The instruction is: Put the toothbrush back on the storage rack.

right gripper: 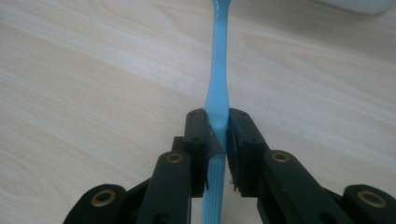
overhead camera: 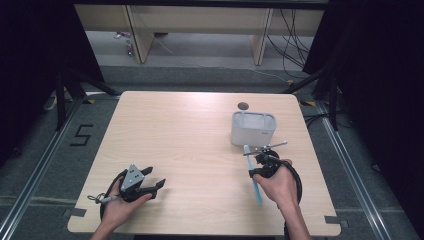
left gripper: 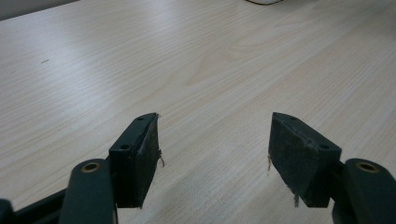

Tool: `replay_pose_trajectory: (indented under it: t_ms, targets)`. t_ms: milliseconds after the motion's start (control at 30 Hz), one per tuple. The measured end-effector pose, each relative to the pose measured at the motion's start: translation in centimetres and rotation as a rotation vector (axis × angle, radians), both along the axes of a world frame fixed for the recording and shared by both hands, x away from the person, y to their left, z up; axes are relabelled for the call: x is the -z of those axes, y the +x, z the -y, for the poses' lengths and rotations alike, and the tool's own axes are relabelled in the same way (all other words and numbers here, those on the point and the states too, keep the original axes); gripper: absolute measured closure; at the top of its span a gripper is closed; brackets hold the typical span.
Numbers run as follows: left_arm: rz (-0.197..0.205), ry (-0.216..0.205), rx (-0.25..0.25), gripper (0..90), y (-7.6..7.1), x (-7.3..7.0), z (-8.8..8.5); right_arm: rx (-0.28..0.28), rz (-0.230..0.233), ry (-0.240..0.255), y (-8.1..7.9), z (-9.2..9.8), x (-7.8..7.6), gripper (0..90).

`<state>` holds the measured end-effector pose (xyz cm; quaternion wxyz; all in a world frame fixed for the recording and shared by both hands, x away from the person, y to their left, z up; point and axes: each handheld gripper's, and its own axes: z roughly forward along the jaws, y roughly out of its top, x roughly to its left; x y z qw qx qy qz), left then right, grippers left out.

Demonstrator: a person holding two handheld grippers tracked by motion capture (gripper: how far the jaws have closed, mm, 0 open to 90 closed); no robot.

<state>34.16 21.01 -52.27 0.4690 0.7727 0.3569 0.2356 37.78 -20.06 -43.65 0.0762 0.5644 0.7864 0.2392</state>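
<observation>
High view, read left to right: I keep the left gripper [overhead camera: 159, 184] parked on the near left part of the wooden table [overhead camera: 175, 130], clear of the work so it cannot foul the other hand. Left gripper view confirms its jaws stand wide apart with only bare tabletop between them.

Toward the right, a light grey holder [overhead camera: 253, 128] stands upright near the far right of the table, its open top facing up; I judge it to be the destination for the brush. Just in front of it I hold the right gripper [overhead camera: 254, 171], its jaws clamped on a blue toothbrush [overhead camera: 255, 187].

Right gripper view shows why the grip sits where it does: the pads [right gripper: 198, 135] pinch the narrow neck of the toothbrush [right gripper: 218, 70] just above the ribbed handle section, which I judge resists slipping. The brush runs straight out along the jaw line, so one end can be steered toward the holder opening. It appears lifted off the table.
</observation>
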Motion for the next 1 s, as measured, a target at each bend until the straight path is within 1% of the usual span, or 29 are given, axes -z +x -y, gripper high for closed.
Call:
replay_pose_trajectory:
  t_ms: [33,67,100,133,167,200,233,267,300,333,367,400,467,500,533,567,600,633,667,700,733,767,800,833,867,900,933,967,1000]
  targets:
    - [0.000,0.001,0.000,33.1,0.0,0.0,0.0,-0.026,0.044,-0.005,0.1,0.3,0.1,78.9]
    - [0.001,0.001,-0.001,33.2,0.0,0.0,0.0,-0.004,0.043,0.011,0.0,0.4,0.1,78.9]
    - [0.001,0.002,-0.001,33.2,0.0,0.0,0.0,-0.010,0.076,0.028,0.0,0.5,0.2,78.9]
    - [0.001,-0.001,0.003,33.3,0.0,0.0,0.0,-0.013,0.076,0.039,-0.1,0.6,0.1,78.9]
    - [0.001,-0.001,0.002,33.3,0.0,0.0,0.0,-0.006,0.097,0.039,-0.1,0.7,0.2,78.8]
    - [0.002,-0.001,0.002,33.4,0.0,0.0,0.0,-0.019,0.125,0.052,-0.3,0.9,0.0,78.9]
    - [0.002,-0.001,0.002,33.4,0.0,0.0,0.0,-0.019,0.125,0.052,-0.3,0.9,0.0,78.9]
    - [0.005,-0.001,-0.003,33.4,0.0,0.0,0.0,-0.007,0.138,0.052,-0.4,0.9,0.1,78.9]
    - [0.004,-0.001,-0.004,33.4,0.0,0.0,0.0,-0.008,0.134,0.068,-0.4,1.0,-0.1,78.9]
    - [0.004,-0.003,-0.005,33.5,0.0,0.0,0.0,-0.003,0.142,0.079,-0.4,1.1,0.0,78.9]
    - [0.004,-0.004,-0.007,33.5,-0.1,0.0,0.0,-0.023,0.170,0.068,-0.3,1.4,0.0,78.9]
    - [0.005,-0.006,-0.007,33.5,0.0,0.0,0.0,-0.005,0.188,0.085,-0.4,1.5,0.1,78.9]
    - [0.004,-0.003,-0.008,33.6,0.0,0.0,0.0,-0.001,0.183,0.074,-0.5,1.5,0.0,78.9]
    - [0.005,-0.002,-0.008,33.6,0.0,0.0,0.0,0.006,0.185,0.103,-0.6,1.4,0.0,78.9]
    - [0.005,-0.002,-0.008,33.6,-0.1,0.0,0.0,-0.001,0.197,0.102,-0.6,1.5,0.0,78.9]
    - [0.005,-0.002,-0.008,33.6,-0.1,0.0,0.0,0.007,0.200,0.111,-0.7,1.5,0.0,78.9]
    - [0.005,-0.003,-0.008,33.6,-0.1,0.0,0.0,-0.011,0.231,0.085,-0.5,1.8,0.2,78.9]
    - [0.005,-0.004,-0.009,33.6,-0.1,0.0,0.0,-0.008,0.232,0.111,-0.6,1.7,0.1,78.9]
    - [0.005,-0.004,-0.010,33.7,-0.1,0.0,0.0,-0.009,0.228,0.109,-0.7,1.8,0.0,78.9]
    - [0.007,-0.011,-0.006,33.6,0.0,0.0,0.0,0.000,0.234,0.121,-0.7,1.8,0.0,78.9]
    - [0.007,-0.010,-0.006,33.6,0.0,0.0,0.0,-0.011,0.246,0.114,-0.7,2.0,0.0,78.9]
    - [0.008,-0.010,-0.006,33.6,0.0,0.0,0.0,0.003,0.260,0.124,-0.7,1.9,0.1,78.9]
    - [0.008,-0.009,-0.006,33.6,0.0,0.0,0.0,0.015,0.255,0.127,-0.8,1.8,0.0,78.9]
    - [0.005,-0.003,-0.011,33.6,-0.1,0.0,0.0,-0.009,0.286,0.125,-0.7,2.1,0.1,78.9]
    - [0.005,-0.003,-0.011,33.7,-0.1,0.0,0.0,-0.007,0.302,0.122,-0.7,2.1,0.1,78.9]
    - [0.006,-0.004,-0.011,33.7,-0.1,0.0,0.0,-0.020,0.306,0.126,-0.7,2.2,0.1,78.9]
    - [0.008,-0.010,-0.009,33.7,0.0,0.0,0.0,-0.006,0.300,0.117,-0.8,2.2,0.0,78.9]
    - [0.007,-0.012,-0.009,33.7,0.0,0.0,0.0,-0.013,0.317,0.134,-0.8,2.3,0.0,78.9]
    - [0.009,-0.013,-0.010,33.7,0.0,0.0,-0.1,-0.012,0.331,0.126,-0.8,2.4,0.0,78.9]
